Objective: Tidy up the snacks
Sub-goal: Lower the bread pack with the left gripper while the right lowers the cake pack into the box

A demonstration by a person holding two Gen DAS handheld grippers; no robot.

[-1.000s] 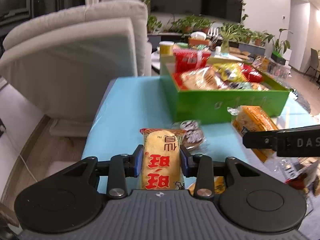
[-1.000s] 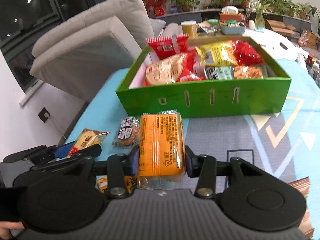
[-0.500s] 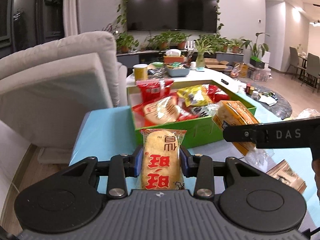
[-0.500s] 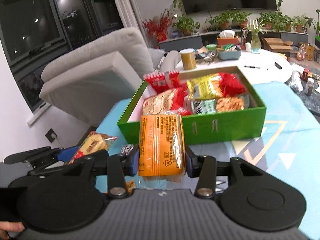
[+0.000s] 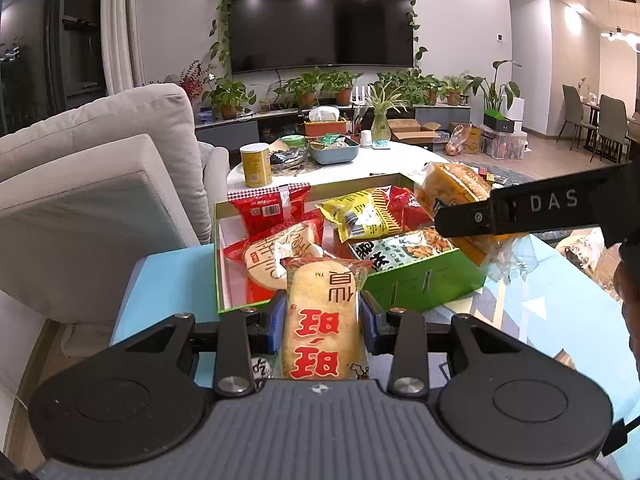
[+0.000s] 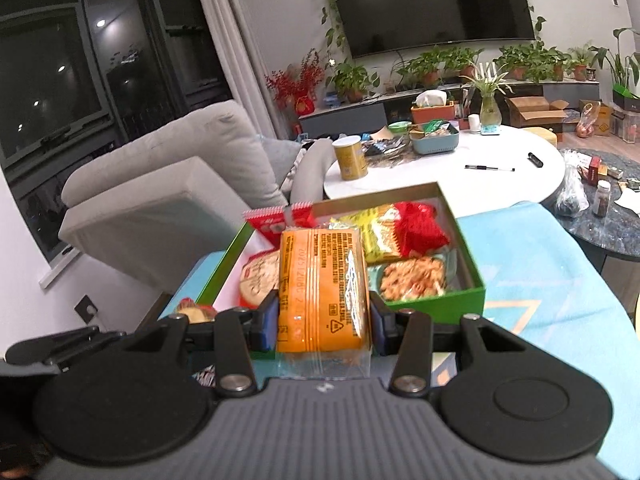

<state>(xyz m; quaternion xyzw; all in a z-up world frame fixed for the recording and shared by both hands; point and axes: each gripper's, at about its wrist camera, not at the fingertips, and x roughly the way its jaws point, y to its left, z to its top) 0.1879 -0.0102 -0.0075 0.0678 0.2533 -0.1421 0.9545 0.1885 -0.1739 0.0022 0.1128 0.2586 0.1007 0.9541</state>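
Note:
My left gripper (image 5: 323, 316) is shut on a rice cracker packet (image 5: 322, 320) with red characters, held upright just before the near wall of the green box (image 5: 424, 284). My right gripper (image 6: 323, 320) is shut on an orange wrapped snack pack (image 6: 322, 288), raised in front of the green box (image 6: 440, 304). In the left wrist view that orange pack (image 5: 452, 188) hangs over the box's right corner, with a right finger (image 5: 520, 210) across it. The box holds several red, yellow and clear snack bags.
The box sits on a light blue mat (image 6: 540, 280). A grey sofa (image 5: 100, 200) stands to the left. Behind is a white round table (image 6: 460, 168) with a yellow can (image 5: 256, 164), a tray and a pen. A dark side table (image 6: 600, 216) is at right.
Both grippers have risen and moved toward the green box with their packets still held. The loose snacks on the mat have dropped out of sight below them.

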